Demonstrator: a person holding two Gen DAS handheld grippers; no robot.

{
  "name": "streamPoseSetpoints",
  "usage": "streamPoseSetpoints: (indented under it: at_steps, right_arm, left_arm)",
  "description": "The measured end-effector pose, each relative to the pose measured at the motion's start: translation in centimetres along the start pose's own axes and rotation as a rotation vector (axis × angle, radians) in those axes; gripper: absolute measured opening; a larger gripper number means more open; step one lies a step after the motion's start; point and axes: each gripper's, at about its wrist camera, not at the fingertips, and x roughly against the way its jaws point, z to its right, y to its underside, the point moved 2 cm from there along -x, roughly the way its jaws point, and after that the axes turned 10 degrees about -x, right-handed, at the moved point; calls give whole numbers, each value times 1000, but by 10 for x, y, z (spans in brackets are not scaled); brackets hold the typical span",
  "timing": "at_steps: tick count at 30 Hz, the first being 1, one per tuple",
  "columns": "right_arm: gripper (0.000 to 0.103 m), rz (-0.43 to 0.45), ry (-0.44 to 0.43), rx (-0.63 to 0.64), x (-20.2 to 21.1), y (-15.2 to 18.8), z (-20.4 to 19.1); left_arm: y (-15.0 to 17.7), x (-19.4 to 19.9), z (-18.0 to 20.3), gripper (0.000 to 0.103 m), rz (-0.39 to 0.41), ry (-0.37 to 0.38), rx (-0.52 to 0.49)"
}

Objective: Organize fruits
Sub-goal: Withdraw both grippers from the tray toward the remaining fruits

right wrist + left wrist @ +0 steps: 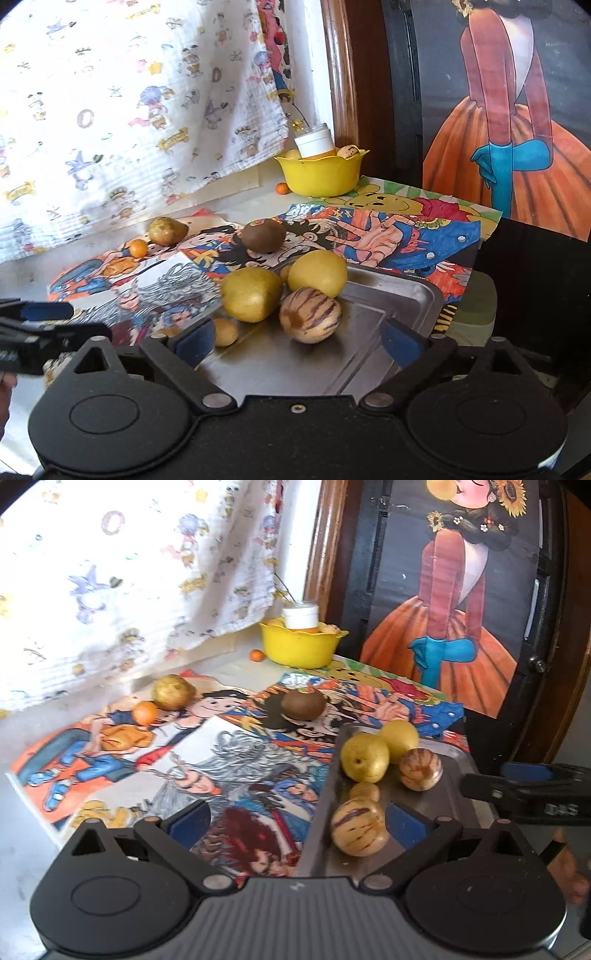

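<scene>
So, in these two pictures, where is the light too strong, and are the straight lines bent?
Left wrist view: the curtain is washed out at upper left, the wooden frame bows, and the metal tray shows dull glare. Right wrist view: the curtain keeps its print and the tray reflects the fruit; corners are dark.

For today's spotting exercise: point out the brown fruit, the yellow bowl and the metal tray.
brown fruit (303, 703), left wrist view, middle of its skin
yellow bowl (321, 173), right wrist view, front wall
metal tray (388, 295), right wrist view, bare floor
</scene>
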Motion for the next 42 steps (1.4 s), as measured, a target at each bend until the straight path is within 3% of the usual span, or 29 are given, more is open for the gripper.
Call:
streamPoseSetpoints:
  at_steps: [12,24,42]
  right_arm:
    - [102,-42,20,-34,54,41,-26]
    - [102,-168,28,-35,63,82,-64]
    - [102,-162,-114,157,31,52,-131]
  left_arm:
    - [26,21,-25,103,-54,-54,26]
    - [44,34,-54,103,-90,-68,35]
    - [37,34,-93,103,-93,-180,19]
